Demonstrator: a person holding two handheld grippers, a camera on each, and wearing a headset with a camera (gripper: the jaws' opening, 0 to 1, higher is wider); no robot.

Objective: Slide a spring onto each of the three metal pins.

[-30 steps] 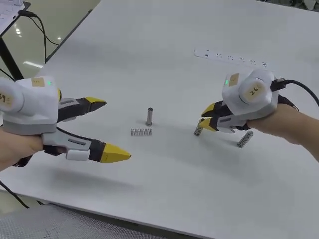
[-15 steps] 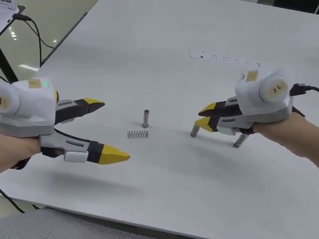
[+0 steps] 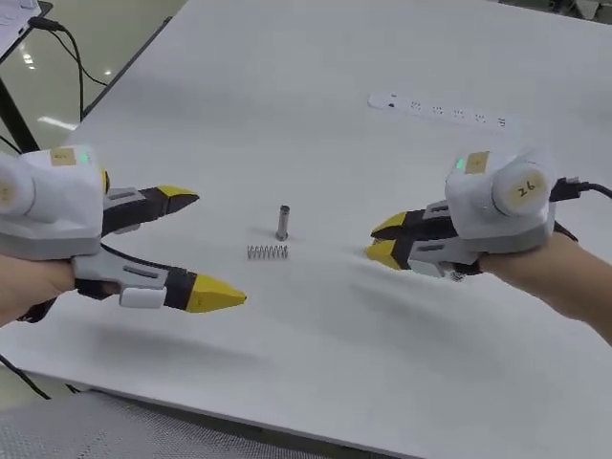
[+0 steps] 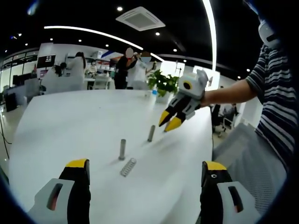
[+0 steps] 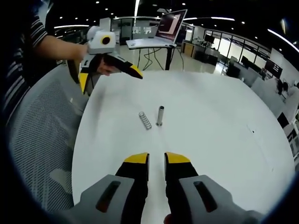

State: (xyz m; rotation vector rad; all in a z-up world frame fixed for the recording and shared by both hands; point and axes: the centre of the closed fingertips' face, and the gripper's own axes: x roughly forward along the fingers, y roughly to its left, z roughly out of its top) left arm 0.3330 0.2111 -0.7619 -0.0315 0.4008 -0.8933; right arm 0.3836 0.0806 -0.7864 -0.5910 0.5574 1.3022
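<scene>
A bare metal pin (image 3: 283, 222) stands upright mid-table, with a loose spring (image 3: 268, 251) lying flat just in front of it. My left gripper (image 3: 206, 247) hovers to their left, jaws wide open and empty. My right gripper (image 3: 384, 240) hovers to their right, jaws a narrow gap apart with nothing between them. In the left gripper view, the pin (image 4: 122, 149) and spring (image 4: 128, 166) lie ahead of my left gripper (image 4: 145, 165), and a second pin (image 4: 151, 133) stands under the right gripper (image 4: 169, 122). The right gripper view has the pin (image 5: 160, 115), spring (image 5: 145, 120) and left gripper (image 5: 110, 80) beyond my right gripper (image 5: 157, 158).
A white power strip (image 3: 445, 110) lies at the far right of the white table (image 3: 316, 363). A black cable (image 3: 81, 67) hangs past the far left corner. A mesh chair (image 5: 42, 140) stands at the near edge, and a laptop (image 5: 170, 25) sits on a stand beyond.
The right gripper has shifted slightly toward the near edge and now covers the two spring-fitted pins seen beside it earlier. Left gripper, bare pin and loose spring have not moved.
</scene>
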